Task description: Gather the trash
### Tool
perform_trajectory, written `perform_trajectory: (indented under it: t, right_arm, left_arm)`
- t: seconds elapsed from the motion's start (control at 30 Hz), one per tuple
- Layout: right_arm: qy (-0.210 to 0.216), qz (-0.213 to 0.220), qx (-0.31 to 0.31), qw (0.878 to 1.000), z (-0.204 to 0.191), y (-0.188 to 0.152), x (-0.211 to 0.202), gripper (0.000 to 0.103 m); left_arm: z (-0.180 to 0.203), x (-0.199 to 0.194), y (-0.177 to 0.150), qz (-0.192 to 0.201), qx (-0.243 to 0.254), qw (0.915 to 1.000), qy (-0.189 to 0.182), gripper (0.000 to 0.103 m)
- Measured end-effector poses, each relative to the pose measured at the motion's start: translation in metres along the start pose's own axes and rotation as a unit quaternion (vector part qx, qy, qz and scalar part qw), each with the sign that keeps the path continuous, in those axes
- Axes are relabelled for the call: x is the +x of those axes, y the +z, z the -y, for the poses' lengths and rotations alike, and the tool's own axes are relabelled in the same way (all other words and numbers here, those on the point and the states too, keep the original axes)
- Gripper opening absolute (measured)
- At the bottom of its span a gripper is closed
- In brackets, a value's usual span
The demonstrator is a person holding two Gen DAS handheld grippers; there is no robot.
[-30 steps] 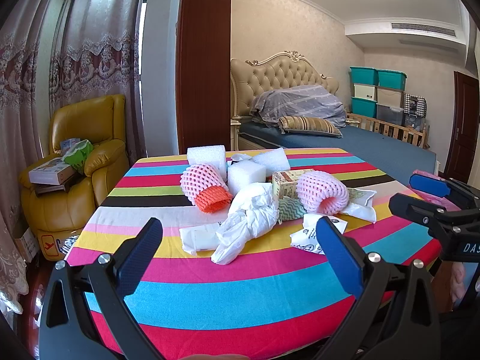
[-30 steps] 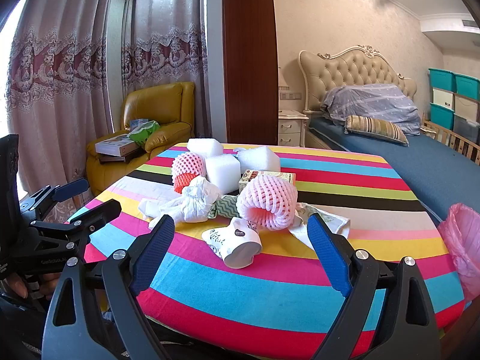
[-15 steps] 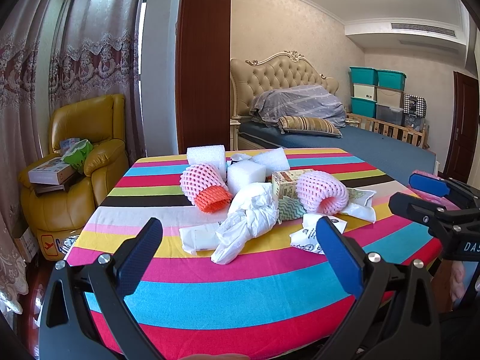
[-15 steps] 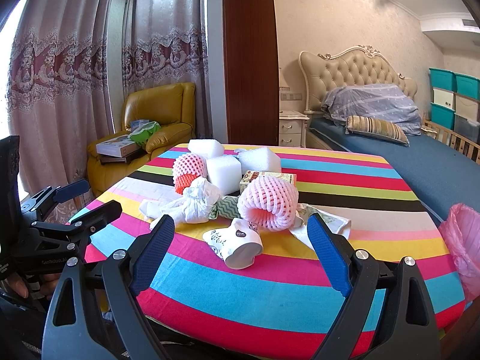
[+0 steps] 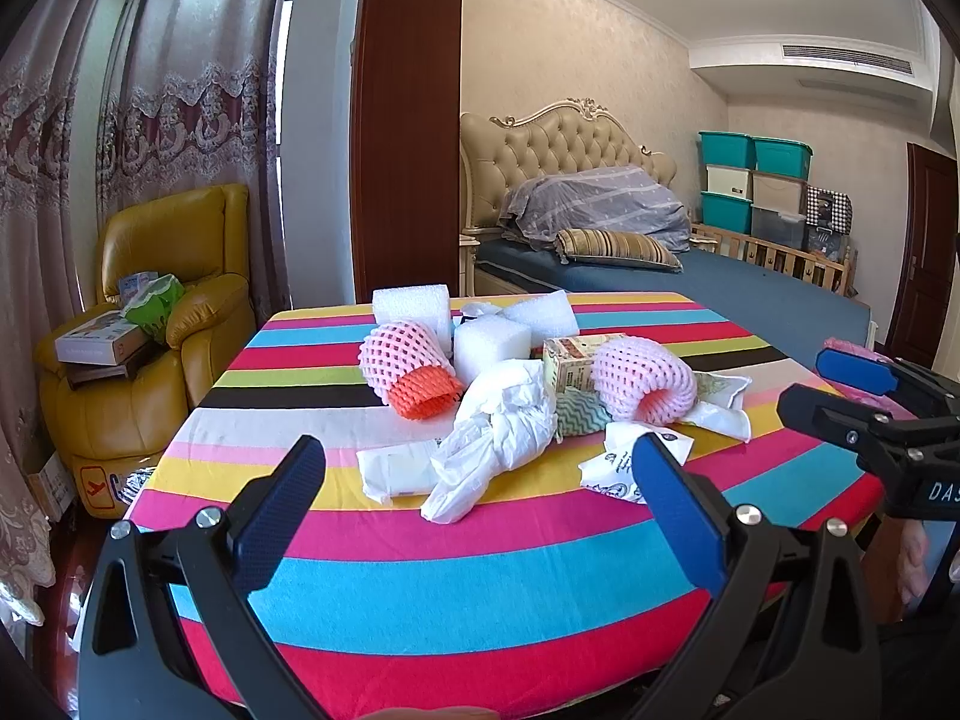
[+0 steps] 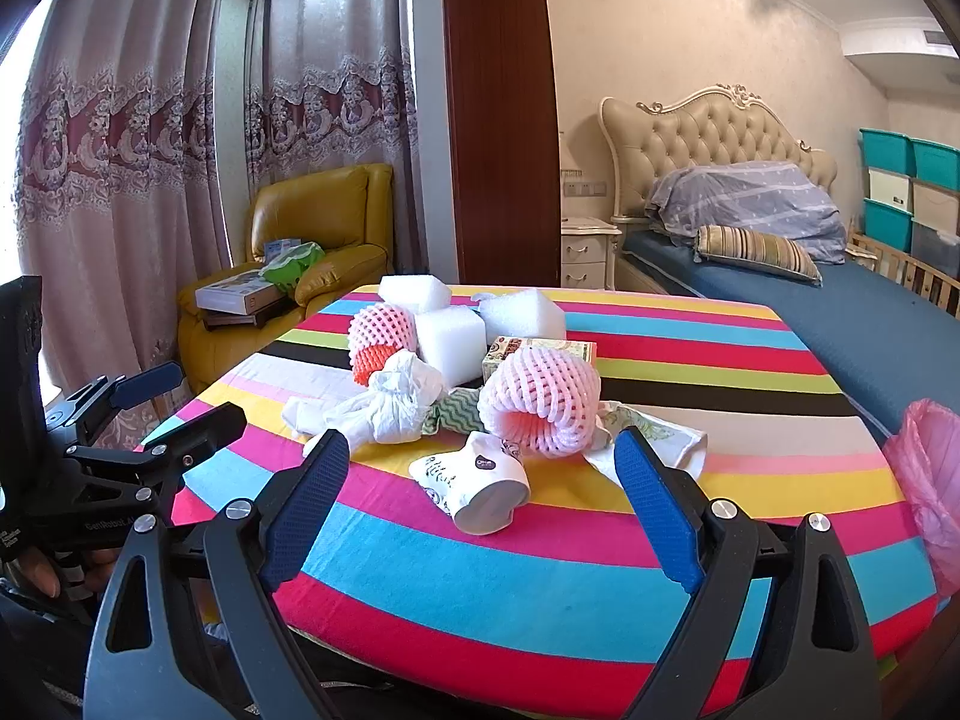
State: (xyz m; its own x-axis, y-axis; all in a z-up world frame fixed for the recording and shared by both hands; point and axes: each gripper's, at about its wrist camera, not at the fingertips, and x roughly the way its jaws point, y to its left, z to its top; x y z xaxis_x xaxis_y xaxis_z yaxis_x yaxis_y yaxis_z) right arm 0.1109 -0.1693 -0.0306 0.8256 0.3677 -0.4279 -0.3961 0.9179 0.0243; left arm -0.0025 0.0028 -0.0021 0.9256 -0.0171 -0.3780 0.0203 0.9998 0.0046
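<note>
A pile of trash lies mid-table on the striped cloth (image 5: 480,576): a pink foam net with an orange one inside (image 5: 408,369), white foam blocks (image 5: 489,345), a crumpled white plastic bag (image 5: 504,426), a small carton (image 5: 567,360), a second pink foam net (image 6: 543,402) and a crushed paper cup (image 6: 474,483). My left gripper (image 5: 474,459) is open at the near edge, short of the bag, holding nothing. My right gripper (image 6: 480,450) is open too, just before the cup. Each gripper appears at the side of the other's view: the right gripper (image 5: 810,381) and the left gripper (image 6: 204,393).
A pink trash bag (image 6: 930,468) hangs past the table's right edge. A yellow armchair (image 5: 162,324) with boxes on it stands to the left, a dark wooden pillar (image 5: 408,120) behind the table, and a bed (image 5: 690,282) beyond on the right.
</note>
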Motion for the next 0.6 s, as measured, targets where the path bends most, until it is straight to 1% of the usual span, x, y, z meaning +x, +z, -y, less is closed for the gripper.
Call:
perform_trajectory:
  t: [0.1,0.6]
  right_arm:
    - [0.003,-0.001,0.000,1.000,-0.0068,0.0022,0.0023,0.085]
    - [0.003,-0.001,0.001,1.000,-0.0071,0.0021,0.0023,0.085]
  left_arm:
    - [0.0000,-0.0001,-0.0001,-0.001,0.000,1.0000,0.000,0.099]
    - [-0.0008,0.0006,-0.0010,-0.001,-0.001,1.0000,0.000,0.099]
